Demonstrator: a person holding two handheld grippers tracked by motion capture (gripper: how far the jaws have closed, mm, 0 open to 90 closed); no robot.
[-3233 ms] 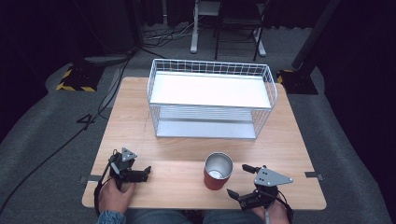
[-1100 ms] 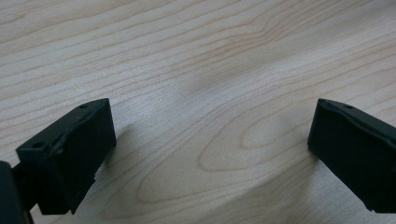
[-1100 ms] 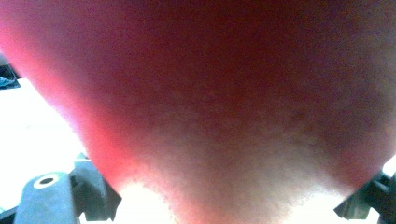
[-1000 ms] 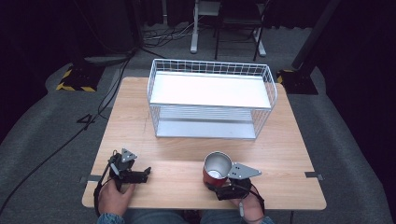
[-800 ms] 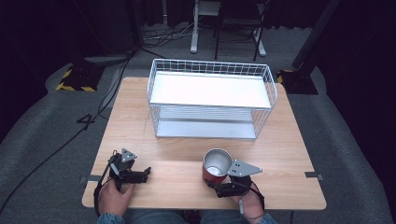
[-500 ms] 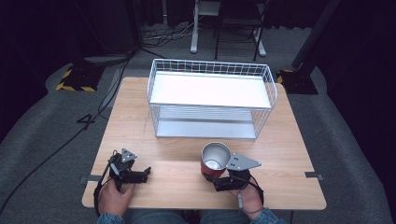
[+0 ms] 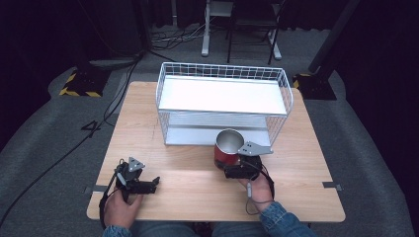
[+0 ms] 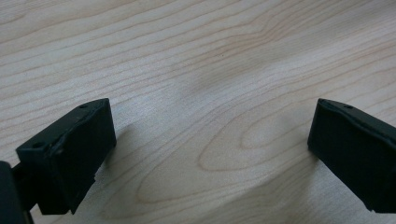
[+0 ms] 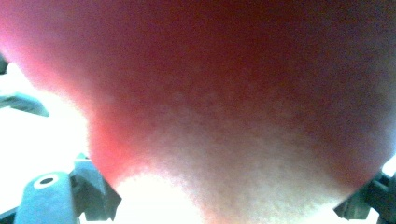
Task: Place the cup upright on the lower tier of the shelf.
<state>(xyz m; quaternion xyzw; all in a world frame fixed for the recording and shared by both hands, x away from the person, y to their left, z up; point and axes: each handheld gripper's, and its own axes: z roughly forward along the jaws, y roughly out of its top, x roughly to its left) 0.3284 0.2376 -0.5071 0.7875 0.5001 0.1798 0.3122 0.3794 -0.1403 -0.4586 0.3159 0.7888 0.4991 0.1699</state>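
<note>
my right hand-held gripper now pinches the red cup, carried up to the wire rack front; left hand-held gripper rests spread on the worktop.

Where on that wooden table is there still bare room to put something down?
Bare wood lies left of the white wire rack, right of it, and along the near edge between the left tongs and the right tongs. It is crowded at the rack's front, where the right tongs hold a red cup. The rack's top shelf is bare too.
</note>
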